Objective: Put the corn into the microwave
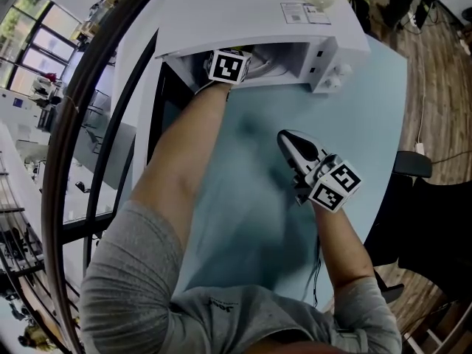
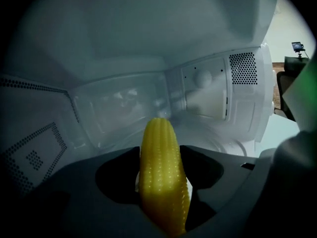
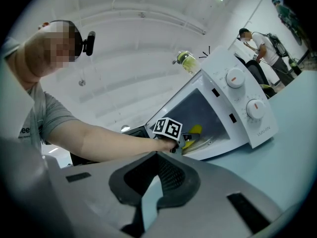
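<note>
our left claw (image 2: 161,180) is clenched on the corn (image 2: 159,152), with one dark jaw pressing each side of the yellow cob. the cob's blunt tip points ahead toward the back wall of the cavity. claw and corn are both inside the microwave (image 2: 213,90), past its open mouth, with white walls, a vented panel on the right and a pale floor around them. we cannot tell whether the cob touches that floor. in the head view our left forearm (image 1: 188,150) reaches across the desk (image 1: 251,220) to its far edge, where the microwave stands. the claw's marker cube sits right at the opening. the door (image 1: 166,102) hangs open on the left side of the oven.

our right claw (image 3: 157,156) is clenched on nothing. its tips meet, and a thin strip of pale blue desk shows behind them. it is over the desk toward the right edge, well apart from the microwave and pointing at it. in its view the yellow of the corn shows inside the opening, just beside the marker cube. two round dials (image 3: 235,77) sit on the front panel at the right, and a jar (image 3: 187,61) stands on top of the microwave.
</note>
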{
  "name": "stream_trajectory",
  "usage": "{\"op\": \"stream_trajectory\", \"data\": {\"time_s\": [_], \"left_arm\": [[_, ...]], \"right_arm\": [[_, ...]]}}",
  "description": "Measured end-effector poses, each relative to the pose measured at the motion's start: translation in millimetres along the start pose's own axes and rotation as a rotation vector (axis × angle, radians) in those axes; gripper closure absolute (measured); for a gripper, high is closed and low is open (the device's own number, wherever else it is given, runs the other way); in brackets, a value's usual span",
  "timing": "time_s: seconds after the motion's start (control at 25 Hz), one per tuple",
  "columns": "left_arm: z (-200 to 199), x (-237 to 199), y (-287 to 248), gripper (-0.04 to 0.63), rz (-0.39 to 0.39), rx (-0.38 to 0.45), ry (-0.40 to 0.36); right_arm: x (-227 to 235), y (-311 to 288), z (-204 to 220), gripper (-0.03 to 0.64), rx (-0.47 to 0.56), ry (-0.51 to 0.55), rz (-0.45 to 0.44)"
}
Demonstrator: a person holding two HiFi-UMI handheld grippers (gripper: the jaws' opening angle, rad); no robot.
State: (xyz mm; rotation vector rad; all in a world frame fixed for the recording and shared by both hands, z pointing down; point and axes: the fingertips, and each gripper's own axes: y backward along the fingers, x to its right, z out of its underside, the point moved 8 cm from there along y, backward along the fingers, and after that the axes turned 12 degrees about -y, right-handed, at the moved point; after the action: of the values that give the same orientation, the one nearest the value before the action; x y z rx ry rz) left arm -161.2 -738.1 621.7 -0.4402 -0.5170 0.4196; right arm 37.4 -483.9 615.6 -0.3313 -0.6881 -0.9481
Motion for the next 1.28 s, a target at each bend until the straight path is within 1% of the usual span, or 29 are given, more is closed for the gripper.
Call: {"op": "stream_trajectory", "data": {"time_s": [0.2, 0.56, 0.8, 1.0, 1.16, 1.28], "left_arm": [[0.4, 2.7, -3.4, 0.332, -0.003, -0.021, -0.020], [0.6, 2.1, -3.6, 0.333, -0.023, -0.028, 0.004], [1.1, 3.9, -1.2, 0.288, -0.037, -0.012, 0.019], [1.7, 0.9, 8.2, 0.252, -0.065, -0.021, 0.035], [7.0, -0.4, 19.7, 0.241, -0.062, -0.050, 0.062], [8.0, 0.5, 30.4, 0.241, -0.068, -0.052, 0.066]], "right_arm": [[1.9, 1.1, 4.3, 0.601, 0.003, -0.008, -0.005], [-1.1, 6.0, 2.6, 0.601, 0.015, -0.014, -0.015], [-1.3, 11.3, 2.8, 0.601, 0.017, -0.017, -0.011], [-6.5, 16.4, 0.4, 0.601, 0.023, -0.015, -0.008], [-13.4, 20.9, -2.7, 0.601, 0.030, -0.010, -0.003], [-20.0, 25.5, -4.8, 0.601, 0.036, -0.009, 0.006]]}}
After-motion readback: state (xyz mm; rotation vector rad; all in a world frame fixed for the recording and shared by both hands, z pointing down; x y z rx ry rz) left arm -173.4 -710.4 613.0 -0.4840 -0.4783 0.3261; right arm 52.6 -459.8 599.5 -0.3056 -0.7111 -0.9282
